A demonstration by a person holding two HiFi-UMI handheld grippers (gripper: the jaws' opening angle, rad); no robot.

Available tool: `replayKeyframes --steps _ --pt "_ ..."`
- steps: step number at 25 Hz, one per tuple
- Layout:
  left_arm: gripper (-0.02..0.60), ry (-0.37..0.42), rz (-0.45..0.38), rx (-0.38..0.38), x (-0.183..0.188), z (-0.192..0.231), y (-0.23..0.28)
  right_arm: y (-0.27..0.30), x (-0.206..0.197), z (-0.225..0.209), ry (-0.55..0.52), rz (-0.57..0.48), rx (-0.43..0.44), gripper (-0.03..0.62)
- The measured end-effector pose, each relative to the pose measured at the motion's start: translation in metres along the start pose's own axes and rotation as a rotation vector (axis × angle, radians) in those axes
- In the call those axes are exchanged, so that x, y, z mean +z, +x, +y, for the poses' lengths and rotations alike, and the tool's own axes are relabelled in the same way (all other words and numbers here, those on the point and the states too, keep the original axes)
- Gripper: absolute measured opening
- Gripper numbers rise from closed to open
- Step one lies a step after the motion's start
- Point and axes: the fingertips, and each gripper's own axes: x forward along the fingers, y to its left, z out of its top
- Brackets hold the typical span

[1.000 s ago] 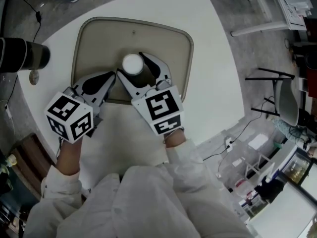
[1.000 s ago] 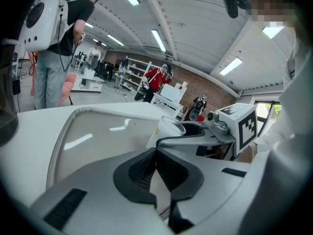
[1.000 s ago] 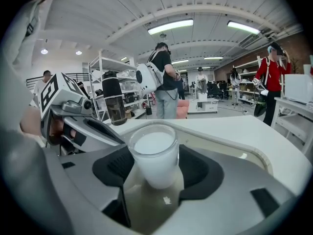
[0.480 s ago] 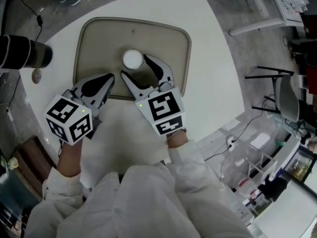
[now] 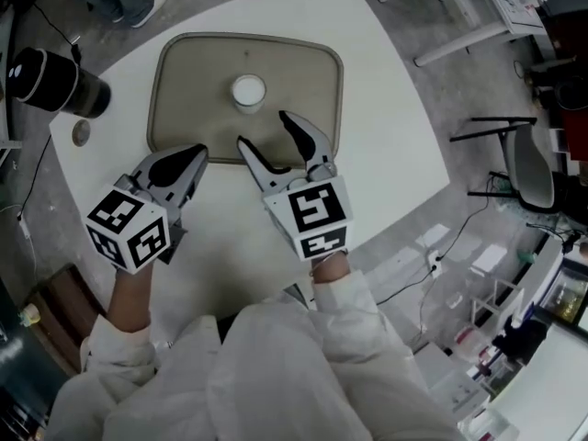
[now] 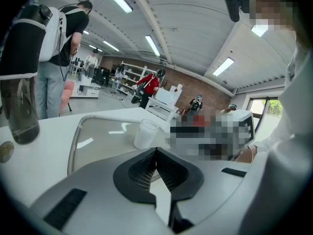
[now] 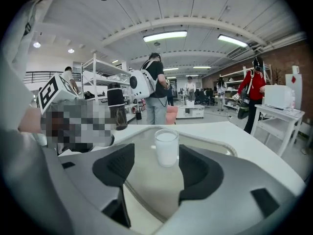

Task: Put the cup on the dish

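Head view: right gripper withdrawn, jaws apart; cup freed on dish.

One cup, one dish, one dark bottle, one small disc, two grippers: left gripper, right gripper.

The cup stands upright on the dish. The right gripper gapes at its near rim, the left gripper closed alongside.
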Motion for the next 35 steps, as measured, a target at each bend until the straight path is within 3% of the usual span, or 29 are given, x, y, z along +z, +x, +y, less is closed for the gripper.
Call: replayKeyframes --steps 16,25,35 --pt "0.008 0.141 -0.041 -0.107 -0.018 -0.083 -0.094 -0.107 0.03 0.108 -0.081 -0.11 -0.054 0.272" --pt "0.009 0.205 -0.048 -0.16 -0.036 -0.132 -0.142 -0.157 0.036 0.171 -0.039 -0.162 -0.077 0.27" --pt "0.009 0.252 -0.068 -0.18 -0.046 -0.162 -0.167 -0.196 0.035 0.196 -0.052 -0.183 -0.104 0.247"
